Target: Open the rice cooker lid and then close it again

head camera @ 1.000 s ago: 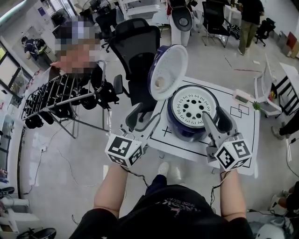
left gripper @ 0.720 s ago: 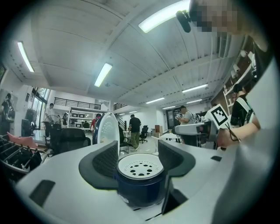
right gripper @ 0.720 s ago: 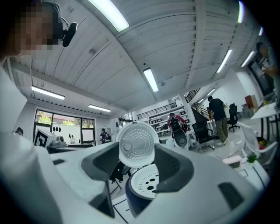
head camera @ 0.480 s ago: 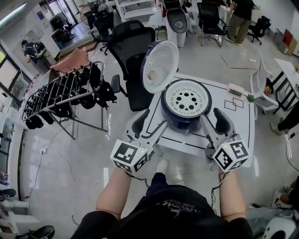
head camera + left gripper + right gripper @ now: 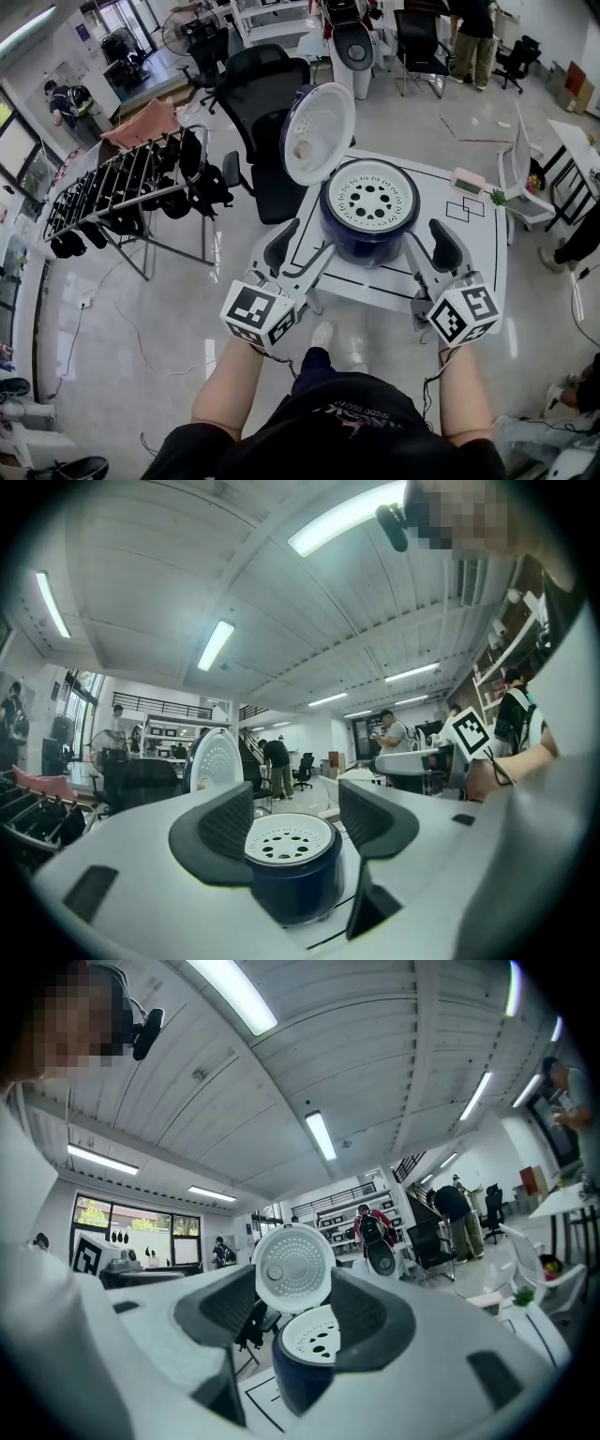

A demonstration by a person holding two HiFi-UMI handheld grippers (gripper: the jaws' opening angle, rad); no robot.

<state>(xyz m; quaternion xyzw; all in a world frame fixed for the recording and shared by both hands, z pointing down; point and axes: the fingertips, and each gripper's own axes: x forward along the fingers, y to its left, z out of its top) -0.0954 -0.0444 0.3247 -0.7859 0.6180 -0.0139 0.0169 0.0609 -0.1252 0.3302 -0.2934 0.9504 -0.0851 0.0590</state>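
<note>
Currently the opening half looks done. The dark blue, round rice cooker (image 5: 368,248) sits mid-frame on the white surface with black marked lines (image 5: 473,258), its white perforated inner plate (image 5: 370,199) exposed. Its white-lined domed lid (image 5: 319,131) stands upright on the hinge at the cooker's upper left, in front of a black office chair (image 5: 255,89). Left hand-held gripper (image 5: 305,248): lower left of the cooker, over the near edge of the surface, jaws wide apart, nothing between the pads. Its own view frames the cooker in the gap, but well beyond the tips. Right hand-held gripper (image 5: 428,248): lower right of the cooker, jaws likewise spread and empty. Its own view looks past the tips at the blue body and the raised lid. Judgement: a pause between steps, with closing not yet begun. The next move calls for one gripper, probably the left since it is on the lid's side, to reach up to the lid's top rim. It would then press the lid forward and down over the plate until it latches. The other may need to steady the body so the cooker does not slide. Against a second ago: the lid is as fully open as it was then. The right gripper's fingers then overlapped the cooker's lower right rim and now lie just off its edge. Both grippers sit a little further back toward the bottom of the frame. The left jaws' spread is unchanged.
</note>
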